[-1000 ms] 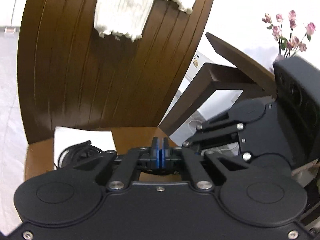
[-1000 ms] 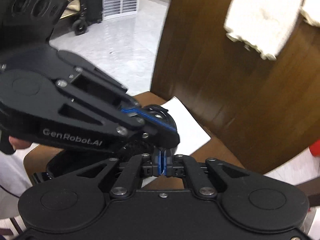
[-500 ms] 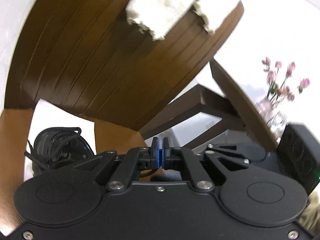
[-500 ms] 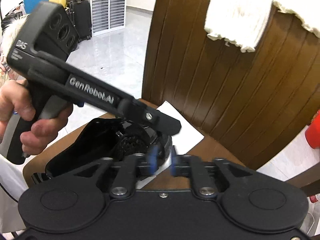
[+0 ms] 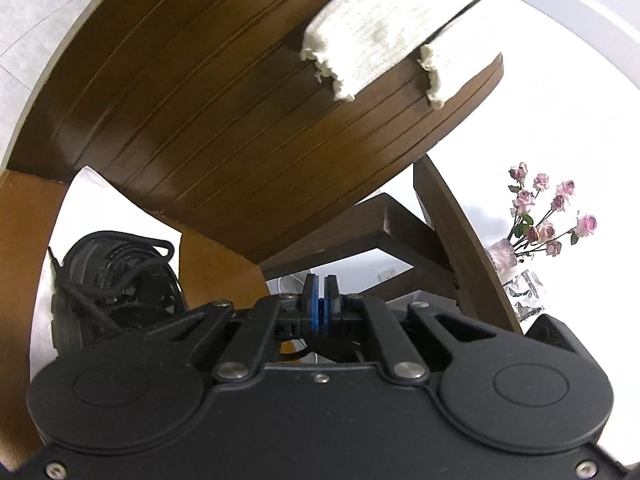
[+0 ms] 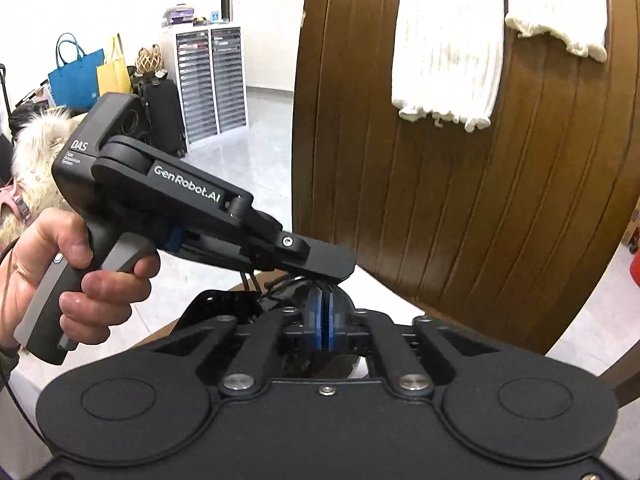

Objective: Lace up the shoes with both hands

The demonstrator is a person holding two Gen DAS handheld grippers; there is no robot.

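With both the left gripper point(image 5: 320, 294) and right gripper point(image 6: 321, 320) pinched closed (contents unclear), black laces point(image 5: 120, 264) at lower left could snag.

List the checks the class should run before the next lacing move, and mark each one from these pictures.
1. Shoe sits on the white paper on the chair seat: ok.
2. Laces tied: not ok, they lie in loose loops on the shoe.
3. Left tongs shut: ok.
4. Right tongs shut: ok.
5. A lace pinched in either tongs: cannot tell, as the pads hide it.
6. Both tongs meet over the shoe: ok in the right wrist view.
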